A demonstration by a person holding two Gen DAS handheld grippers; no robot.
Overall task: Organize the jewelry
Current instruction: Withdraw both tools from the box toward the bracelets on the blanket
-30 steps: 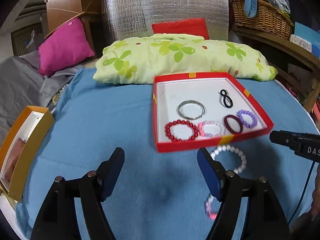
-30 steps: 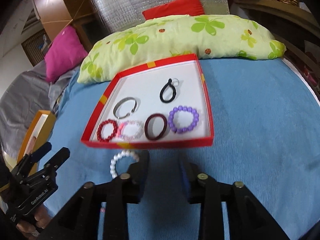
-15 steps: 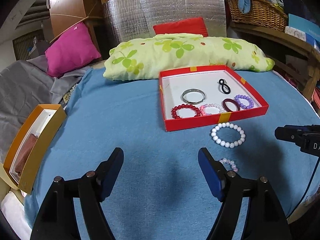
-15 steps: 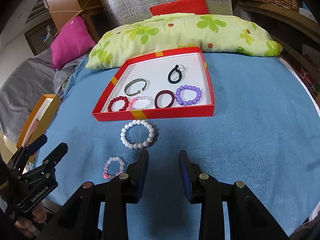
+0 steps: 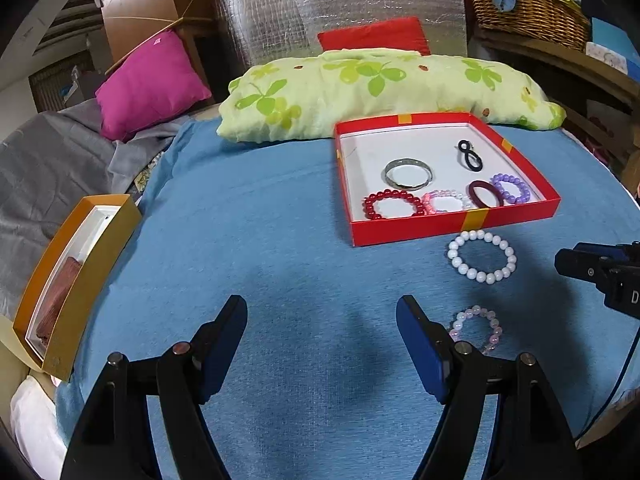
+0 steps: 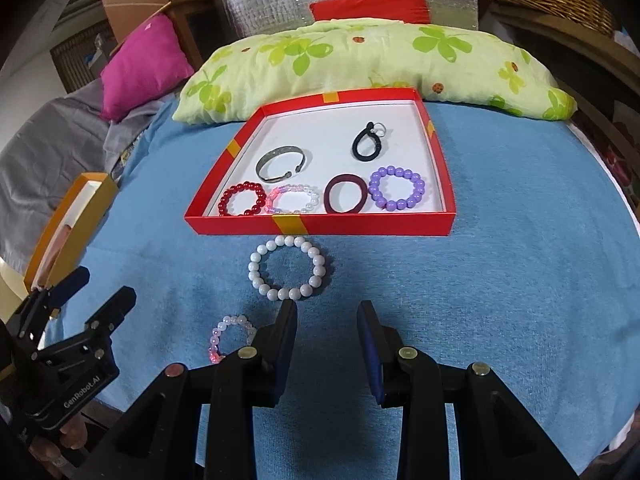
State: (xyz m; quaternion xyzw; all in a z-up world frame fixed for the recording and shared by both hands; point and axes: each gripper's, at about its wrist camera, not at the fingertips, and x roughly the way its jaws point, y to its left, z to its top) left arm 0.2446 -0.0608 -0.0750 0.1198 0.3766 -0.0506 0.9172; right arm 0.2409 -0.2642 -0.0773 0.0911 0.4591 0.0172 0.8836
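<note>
- Your shallow red cardboard box (image 6: 320, 226) with a white floor sits on the blue cloth-covered tabletop (image 6: 500, 280), just in front of the green clover-print pillow (image 6: 360, 64).
- Inside it lie a silver metal bangle (image 6: 282, 164), a black looped hair tie (image 6: 366, 142), a red bead bracelet (image 6: 242, 199), a pink-and-clear bead bracelet (image 6: 294, 199), a maroon hair band (image 6: 346, 199) and a purple bead bracelet (image 6: 397, 188).
- A white bead bracelet (image 6: 290, 268) rests just outside the box's front wall; a small pale pink bead bracelet (image 6: 231, 338) lies nearer you.
- Your right gripper (image 6: 327, 320) has its fingers narrowly apart, holding nothing.
- Your left gripper (image 5: 322, 316) has its fingers wide apart, empty.
</note>
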